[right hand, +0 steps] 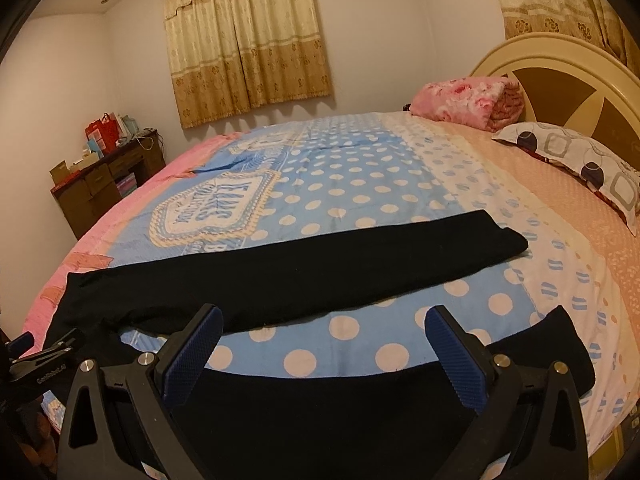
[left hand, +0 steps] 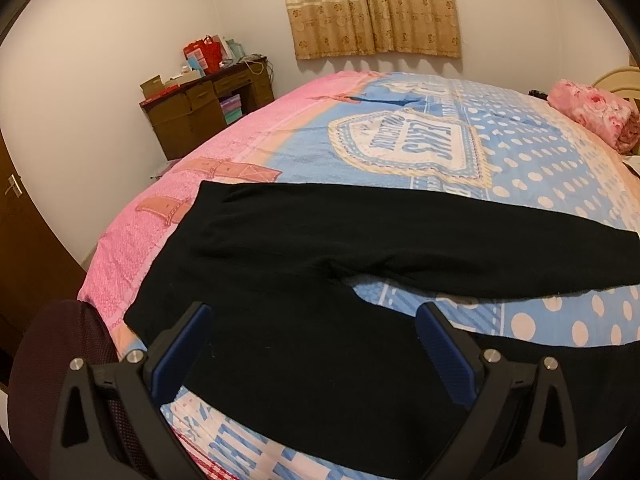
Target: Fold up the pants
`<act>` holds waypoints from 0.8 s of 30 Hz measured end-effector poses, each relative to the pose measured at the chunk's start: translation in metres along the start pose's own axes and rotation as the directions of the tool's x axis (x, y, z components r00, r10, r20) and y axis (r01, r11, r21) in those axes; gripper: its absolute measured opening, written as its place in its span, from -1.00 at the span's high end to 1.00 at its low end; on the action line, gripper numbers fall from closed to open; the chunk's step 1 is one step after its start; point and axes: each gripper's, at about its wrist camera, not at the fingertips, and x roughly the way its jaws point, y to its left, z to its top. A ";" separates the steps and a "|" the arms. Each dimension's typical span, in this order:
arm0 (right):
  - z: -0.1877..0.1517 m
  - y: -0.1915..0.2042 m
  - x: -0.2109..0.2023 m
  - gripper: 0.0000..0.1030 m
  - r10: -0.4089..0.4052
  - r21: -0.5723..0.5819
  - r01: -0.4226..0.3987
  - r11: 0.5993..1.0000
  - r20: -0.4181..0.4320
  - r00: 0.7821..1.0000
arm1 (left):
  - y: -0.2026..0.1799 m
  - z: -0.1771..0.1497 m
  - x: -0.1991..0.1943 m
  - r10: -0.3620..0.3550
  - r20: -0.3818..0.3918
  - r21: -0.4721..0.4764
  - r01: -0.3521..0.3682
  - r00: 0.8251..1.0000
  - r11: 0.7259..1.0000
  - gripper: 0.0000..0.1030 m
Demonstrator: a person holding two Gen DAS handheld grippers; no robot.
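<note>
I see the black pants (left hand: pixel 304 240) spread flat on the bed (left hand: pixel 540 184), the fabric matte and soft, with a few shallow creases near the crotch. The waist end lies toward the pink side of the printed sheet, and the two legs run off to the right with a wedge of blue sheet showing between them. In the right wrist view the far leg (right hand: pixel 320 264) stretches as a long, even band across the white polka dots and ends in a squared cuff; the near leg (right hand: pixel 520 360) passes under my gripper and finishes in a rounded cuff near the bed's edge.

My left gripper (left hand: pixel 314 320) hangs over the upper part of the pants, its fingers spread wide and holding nothing. The pads (left hand: pixel 180 356) are blue with a fine ribbed texture, set in black angular frames with bright metal bolts. My right gripper (right hand: pixel 324 324) is likewise spread wide and empty, poised above the near leg, with the same blue knurled pads (right hand: pixel 456 356).

The sheet is smooth cotton-looking cloth, printed with a scalloped badge. At the head of the bed sits a folded pink floral blanket (right hand: pixel 468 100), plush and rolled thick, beside a pillow (right hand: pixel 580 164) patterned with circles and rounded squares, and a curved cream headboard (right hand: pixel 560 64). A dark wooden counter (left hand: pixel 204 108) cluttered with boxes and red bags stands in the corner, under gold patterned curtains (left hand: pixel 372 8).
</note>
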 end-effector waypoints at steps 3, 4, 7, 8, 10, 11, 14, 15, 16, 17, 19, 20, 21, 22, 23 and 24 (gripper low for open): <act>0.000 0.000 0.002 -0.98 -0.002 0.001 0.002 1.000 -0.010 1.000 | -0.001 0.000 0.000 -0.001 -0.002 0.001 0.001 1.000 1.000 -1.00; 0.000 -0.001 0.002 -0.98 -0.001 0.001 0.001 1.000 -0.009 1.000 | -0.002 0.000 0.000 -0.001 -0.002 0.003 0.001 1.000 1.000 -1.00; 0.000 0.000 0.002 -0.98 -0.002 0.000 0.002 1.000 -0.010 1.000 | -0.002 0.000 -0.001 -0.001 -0.002 0.003 0.001 1.000 1.000 -1.00; 0.000 0.000 0.002 -0.98 -0.002 0.000 0.002 1.000 -0.010 1.000 | -0.003 0.000 -0.001 -0.002 -0.001 0.004 0.002 1.000 1.000 -1.00; 0.000 0.000 0.002 -0.98 -0.001 -0.001 0.001 1.000 -0.012 1.000 | -0.003 0.000 -0.001 -0.001 0.000 0.005 0.001 1.000 1.000 -1.00; 0.000 0.000 0.002 -0.98 -0.001 -0.002 0.001 1.000 -0.012 1.000 | -0.003 0.000 -0.001 -0.002 -0.001 0.005 0.002 1.000 1.000 -1.00; 0.000 0.000 0.002 -0.98 -0.001 -0.002 0.001 1.000 -0.013 1.000 | -0.003 0.000 -0.001 0.000 -0.002 0.003 0.000 1.000 1.000 -1.00; 0.000 0.000 0.002 -0.98 -0.001 -0.002 0.001 1.000 -0.013 1.000 | -0.003 0.000 -0.001 -0.001 -0.002 0.003 0.001 1.000 1.000 -1.00; 0.000 0.000 0.002 -0.98 -0.001 -0.002 0.001 1.000 -0.013 1.000 | -0.003 0.000 -0.001 -0.001 -0.002 0.003 0.001 1.000 1.000 -1.00; 0.000 0.000 0.002 -0.98 -0.001 -0.002 0.001 1.000 -0.013 1.000 | -0.004 0.000 -0.001 -0.001 -0.003 0.004 0.001 1.000 1.000 -1.00; 0.000 0.001 0.002 -0.98 -0.001 -0.003 0.001 1.000 -0.014 1.000 | -0.005 0.000 -0.002 -0.001 -0.003 0.004 0.001 1.000 1.000 -1.00; 0.000 0.001 0.002 -0.98 -0.001 -0.004 0.001 1.000 -0.014 1.000 | -0.005 0.000 -0.002 -0.001 -0.003 0.005 0.001 1.000 1.000 -1.00; 0.000 0.001 0.002 -0.98 -0.002 -0.004 0.002 1.000 -0.014 1.000 | -0.005 0.000 -0.002 -0.001 -0.003 0.005 0.001 1.000 1.000 -1.00; 0.000 0.001 0.003 -0.98 -0.001 -0.005 0.001 1.000 -0.015 1.000 | -0.006 0.000 -0.001 -0.001 -0.004 0.007 0.001 1.000 1.000 -1.00; -0.001 0.002 0.003 -0.98 -0.001 -0.007 0.000 1.000 -0.016 1.000 | -0.006 0.000 -0.001 -0.001 -0.005 0.008 0.001 1.000 1.000 -1.00; 0.000 0.002 0.004 -0.98 -0.001 -0.007 0.001 1.000 -0.018 1.000 | -0.006 0.001 0.000 -0.001 -0.007 0.009 0.001 1.000 1.000 -1.00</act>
